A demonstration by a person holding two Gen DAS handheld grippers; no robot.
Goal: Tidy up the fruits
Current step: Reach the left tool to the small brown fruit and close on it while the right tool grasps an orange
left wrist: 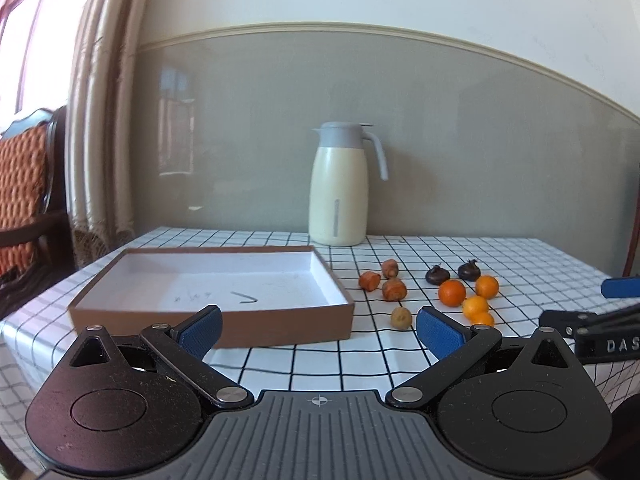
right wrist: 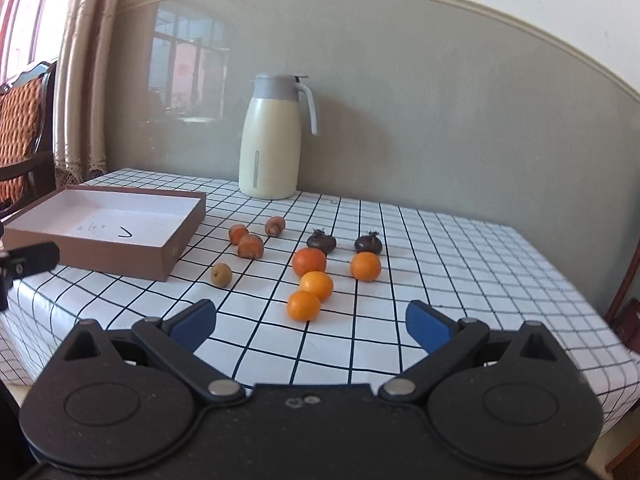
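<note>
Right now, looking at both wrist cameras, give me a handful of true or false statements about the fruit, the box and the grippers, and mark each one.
1. The brown box already holds two oranges. False: its white inside shows only pen marks, and all the fruit lies on the checked tablecloth.
2. Four oranges sit on the cloth. True.
3. The left gripper is shut on a carrot piece. False: its jaws stand wide apart with nothing between them.
4. The right gripper is open and empty. True.
5. The cream jug lies tipped on its side. False: it stands upright near the wall.
6. Two dark fruits lie just behind the oranges. True.
</note>
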